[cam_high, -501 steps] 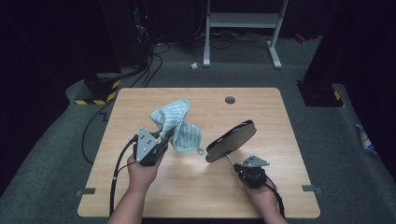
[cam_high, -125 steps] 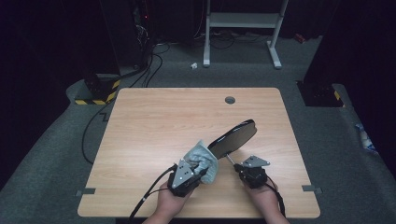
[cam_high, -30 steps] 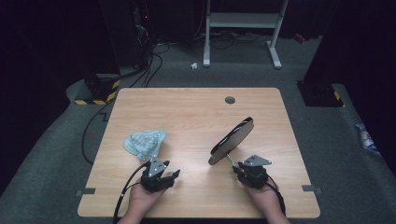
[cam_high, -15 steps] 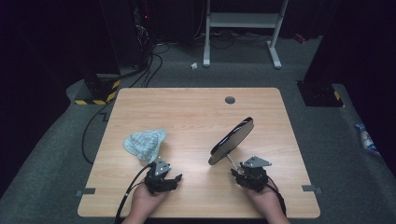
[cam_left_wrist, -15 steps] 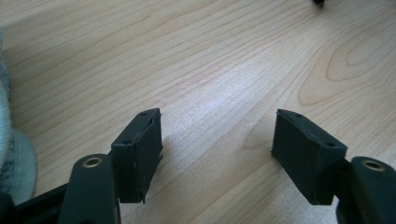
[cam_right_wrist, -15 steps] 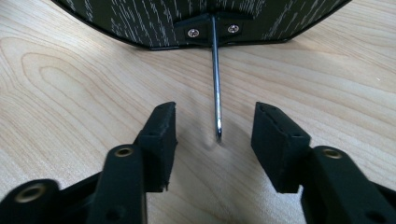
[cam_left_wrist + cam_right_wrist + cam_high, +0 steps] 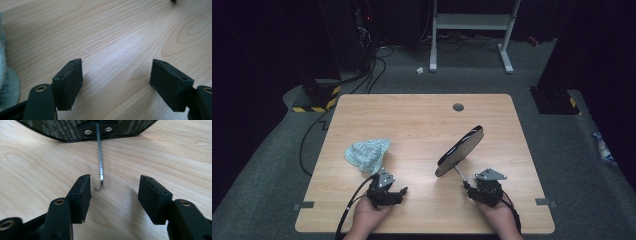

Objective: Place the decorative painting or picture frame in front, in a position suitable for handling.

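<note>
From my left gripper view, the cloth (image 7: 6,82) is cut off by the left edge, so I get only a blurred pale green fold. A small dark thing (image 7: 173,1) at the top edge is clipped too; I cannot tell what it is. In my right gripper view the pan (image 7: 85,128) runs off the top, and I see just its dark underside and the wire handle (image 7: 100,157). From the high view the pan's inside is turned away, and my forearms leave the bottom edge.
</note>
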The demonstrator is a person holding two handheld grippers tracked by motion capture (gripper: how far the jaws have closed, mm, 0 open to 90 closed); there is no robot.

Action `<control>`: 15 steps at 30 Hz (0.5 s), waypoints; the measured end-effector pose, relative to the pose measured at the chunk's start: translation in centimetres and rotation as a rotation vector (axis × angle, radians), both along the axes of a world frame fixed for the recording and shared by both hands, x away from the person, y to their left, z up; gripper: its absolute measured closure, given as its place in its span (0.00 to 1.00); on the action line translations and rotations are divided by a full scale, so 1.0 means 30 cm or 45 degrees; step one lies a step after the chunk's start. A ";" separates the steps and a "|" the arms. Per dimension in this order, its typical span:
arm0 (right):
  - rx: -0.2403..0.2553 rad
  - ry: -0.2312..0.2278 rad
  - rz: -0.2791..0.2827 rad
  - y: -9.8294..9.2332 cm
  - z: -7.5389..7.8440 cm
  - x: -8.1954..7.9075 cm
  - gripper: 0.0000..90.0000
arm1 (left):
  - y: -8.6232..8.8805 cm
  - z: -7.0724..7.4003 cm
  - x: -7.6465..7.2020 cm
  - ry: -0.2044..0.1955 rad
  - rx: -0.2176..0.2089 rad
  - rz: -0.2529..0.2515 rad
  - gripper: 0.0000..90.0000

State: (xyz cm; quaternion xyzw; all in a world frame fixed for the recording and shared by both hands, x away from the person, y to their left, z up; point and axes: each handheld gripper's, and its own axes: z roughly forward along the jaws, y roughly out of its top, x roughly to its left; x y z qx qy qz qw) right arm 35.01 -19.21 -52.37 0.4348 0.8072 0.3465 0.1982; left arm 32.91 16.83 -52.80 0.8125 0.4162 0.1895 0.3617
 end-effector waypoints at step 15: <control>0.004 -0.006 -0.057 -0.022 0.000 0.031 0.54 | -0.001 0.000 -0.002 -0.004 -0.006 0.003 0.32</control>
